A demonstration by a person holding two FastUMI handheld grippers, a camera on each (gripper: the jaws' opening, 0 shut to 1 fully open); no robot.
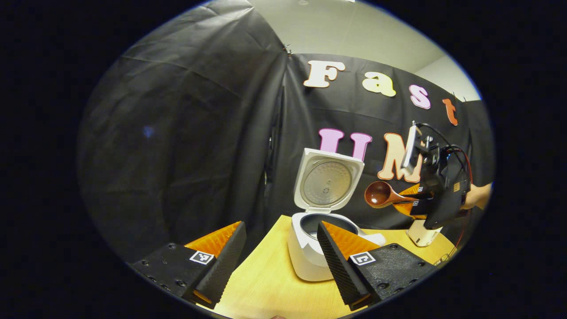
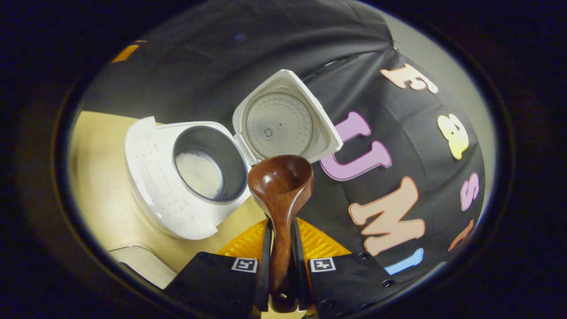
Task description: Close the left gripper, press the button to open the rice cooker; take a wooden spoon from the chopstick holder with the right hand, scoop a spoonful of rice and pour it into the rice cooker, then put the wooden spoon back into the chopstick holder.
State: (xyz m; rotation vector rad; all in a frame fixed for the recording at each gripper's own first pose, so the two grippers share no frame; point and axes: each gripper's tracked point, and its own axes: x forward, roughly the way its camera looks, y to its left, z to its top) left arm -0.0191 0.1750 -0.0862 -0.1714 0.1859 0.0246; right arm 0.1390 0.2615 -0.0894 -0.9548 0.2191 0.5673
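The white rice cooker [image 1: 310, 254] stands on the wooden table [image 1: 266, 283] with its lid [image 1: 328, 181] swung up. My left gripper [image 1: 280, 223] is open just before the cooker, nothing between its fingers. To the right of the lid, my right gripper [image 1: 409, 197] hangs in the air, shut on the handle of a dark wooden spoon [image 1: 381, 194]. In the right gripper view the spoon [image 2: 280, 186] sticks out from my right gripper [image 2: 280, 226], its bowl empty and tipped, beside the open cooker [image 2: 150, 177]. White rice [image 2: 199, 175] lies in the pot.
A cream-white container [image 1: 423, 232] stands on the table below the right gripper, with a hand [image 1: 478, 195] behind that gripper. A cream object [image 2: 141, 263] sits at the table's near edge in the right gripper view. Black cloth walls close the back and left.
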